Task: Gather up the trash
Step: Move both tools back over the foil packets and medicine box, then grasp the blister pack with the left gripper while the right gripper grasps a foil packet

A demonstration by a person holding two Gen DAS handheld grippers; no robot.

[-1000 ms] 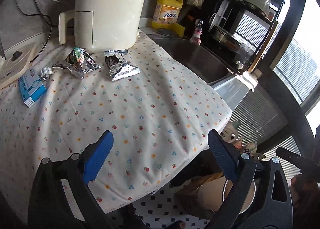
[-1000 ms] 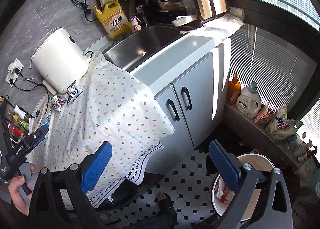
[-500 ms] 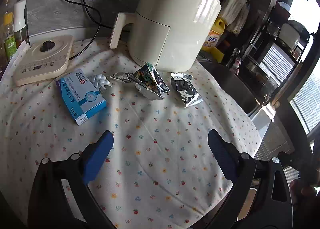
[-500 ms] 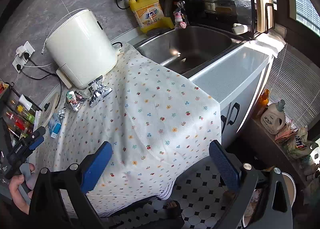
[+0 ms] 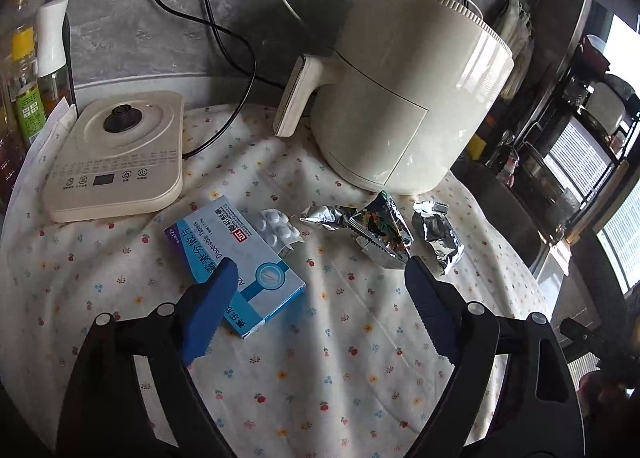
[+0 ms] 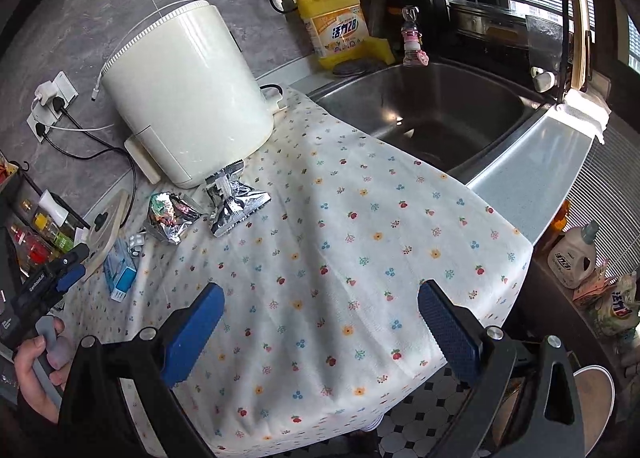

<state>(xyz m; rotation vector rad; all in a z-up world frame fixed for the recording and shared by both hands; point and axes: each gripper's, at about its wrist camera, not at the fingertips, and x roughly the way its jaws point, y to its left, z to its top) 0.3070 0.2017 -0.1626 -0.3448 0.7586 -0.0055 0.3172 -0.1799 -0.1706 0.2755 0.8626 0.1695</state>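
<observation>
My left gripper closing, jaws wide, nothing between pads, over floral cloth. Blue medicine box just beside its left finger. Foil wrappers farther right, near air fryer. My right gripper wide apart, empty.
</observation>
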